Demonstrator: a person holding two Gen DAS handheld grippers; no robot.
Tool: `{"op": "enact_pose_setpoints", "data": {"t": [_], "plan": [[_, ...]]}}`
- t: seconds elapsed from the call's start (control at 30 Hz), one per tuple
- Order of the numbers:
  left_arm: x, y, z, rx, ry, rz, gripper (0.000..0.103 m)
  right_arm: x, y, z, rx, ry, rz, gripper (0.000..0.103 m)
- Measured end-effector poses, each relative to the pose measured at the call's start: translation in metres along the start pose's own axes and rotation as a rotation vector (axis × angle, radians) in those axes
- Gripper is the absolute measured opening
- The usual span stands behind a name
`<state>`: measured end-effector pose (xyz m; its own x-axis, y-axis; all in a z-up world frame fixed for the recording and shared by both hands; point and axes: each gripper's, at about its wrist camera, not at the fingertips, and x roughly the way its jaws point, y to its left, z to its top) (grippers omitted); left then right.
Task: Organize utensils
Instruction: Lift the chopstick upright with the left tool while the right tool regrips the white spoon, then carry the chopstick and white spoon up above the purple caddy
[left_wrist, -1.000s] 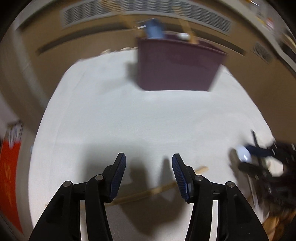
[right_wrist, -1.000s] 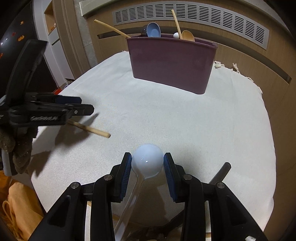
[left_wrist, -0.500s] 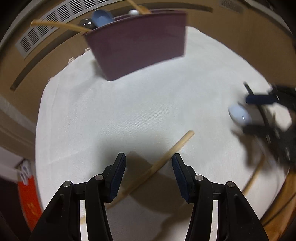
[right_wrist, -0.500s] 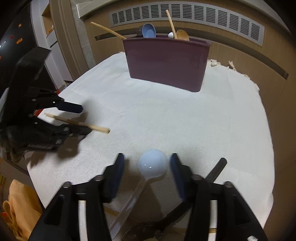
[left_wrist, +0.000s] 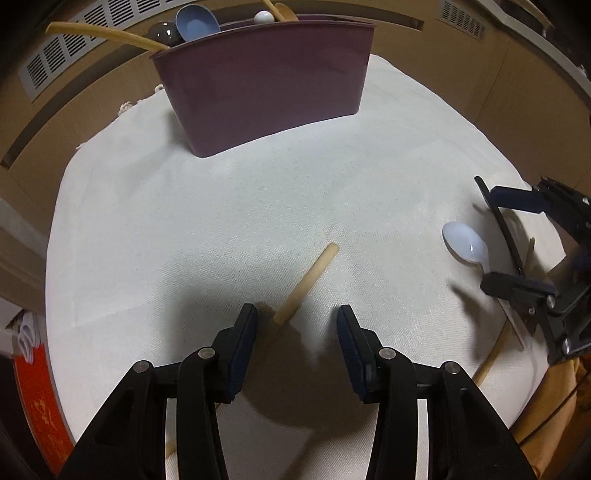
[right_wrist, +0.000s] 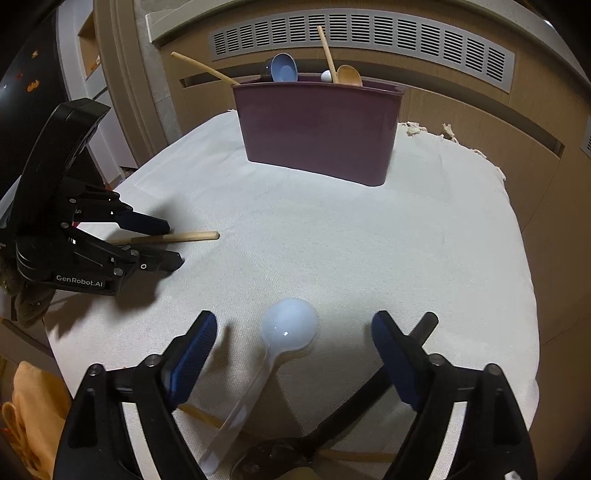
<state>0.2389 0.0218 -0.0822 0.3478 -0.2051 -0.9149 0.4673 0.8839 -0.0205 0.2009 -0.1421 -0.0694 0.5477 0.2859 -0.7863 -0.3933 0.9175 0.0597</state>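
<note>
The right gripper (right_wrist: 291, 354) let go of the white plastic spoon (right_wrist: 288, 328), its jaws opening wide.
Only the right view showed a dark ladle (right_wrist: 369, 391); the left gripper (left_wrist: 293, 332) was closing around the wooden stick (left_wrist: 306, 284), not yet gripping.

Inside the bin (right_wrist: 317, 125), the handles and lower ends of the stored utensils are hidden behind its purple wall. The stick (left_wrist: 306, 284) vanishes under the left gripper (left_wrist: 293, 334). The black utensil (right_wrist: 373, 391) near the bin's front is cut off at the frame's bottom edge.
</note>
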Motion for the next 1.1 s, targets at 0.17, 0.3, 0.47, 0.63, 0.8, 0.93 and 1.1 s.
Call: {"op": "enact_pose_setpoints", "data": {"t": [0.17,0.3,0.47,0.63,0.8,0.93,1.1], "plan": [[-0.005,-0.010,0.001,0.012,-0.037,0.064,0.014,-0.004,0.002,0.001,-0.012,0.001,-0.066,0.089],[-0.025,-0.011,-0.003,-0.048,-0.143,0.091,0.007,-0.010,0.005,0.001,-0.012,-0.001,-0.068,0.089],[-0.071,0.006,-0.008,-0.208,-0.304,0.003,0.007,-0.002,0.010,0.006,0.000,0.035,-0.036,0.087],[-0.090,0.016,-0.010,-0.251,-0.363,-0.013,0.007,0.018,0.009,0.011,0.037,0.112,-0.041,0.069],[-0.109,0.012,-0.012,-0.240,-0.429,0.006,0.007,0.028,0.012,0.006,0.040,0.162,-0.035,0.052],[-0.120,0.006,-0.009,-0.235,-0.481,0.000,0.007,0.028,0.017,0.006,0.008,0.164,-0.060,0.033],[-0.136,-0.003,-0.012,-0.214,-0.516,0.005,0.007,0.009,0.024,0.006,-0.017,0.118,-0.039,0.032]]}}
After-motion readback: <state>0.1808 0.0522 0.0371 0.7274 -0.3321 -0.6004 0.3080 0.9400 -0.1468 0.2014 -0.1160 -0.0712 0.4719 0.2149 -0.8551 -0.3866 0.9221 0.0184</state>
